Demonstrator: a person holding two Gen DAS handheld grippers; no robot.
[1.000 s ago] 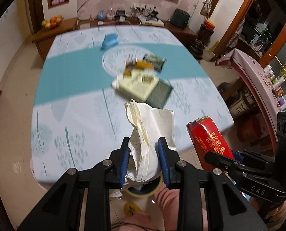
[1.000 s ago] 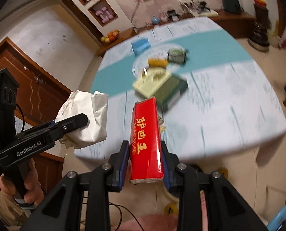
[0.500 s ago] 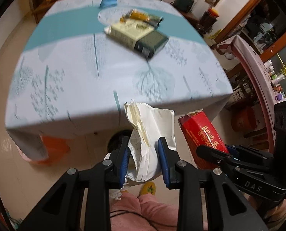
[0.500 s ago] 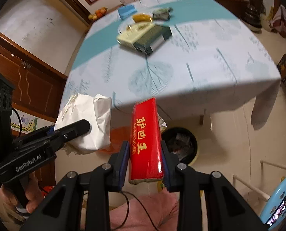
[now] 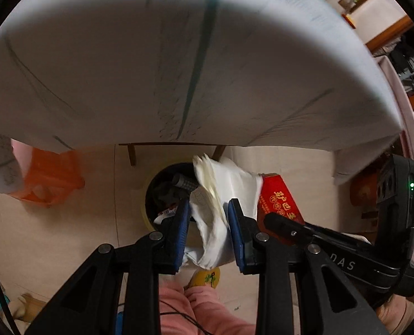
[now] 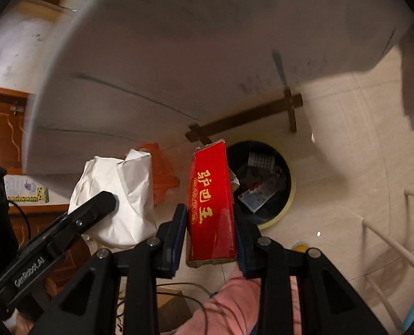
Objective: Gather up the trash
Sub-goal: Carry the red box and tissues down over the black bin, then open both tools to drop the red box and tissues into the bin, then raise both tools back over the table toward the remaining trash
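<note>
Beneath the overhanging tablecloth [image 5: 195,64], the drop-off step is being carried out: crumpled white paper [image 5: 221,206] is being pinched in the left gripper [image 5: 209,217], a red carton [image 6: 211,201] clamped in the right gripper [image 6: 209,229] — both just above the floor's black trash bin [image 6: 286,192]. Next, centring over the bin's mouth and an opening of the jaws are being called for.

Left gripper [image 5: 209,220] clamps crumpled paper [image 5: 221,195] above bin [image 5: 162,192] (red box [image 5: 276,201] alongside, right gripper's [image 5: 265,217]).
</note>
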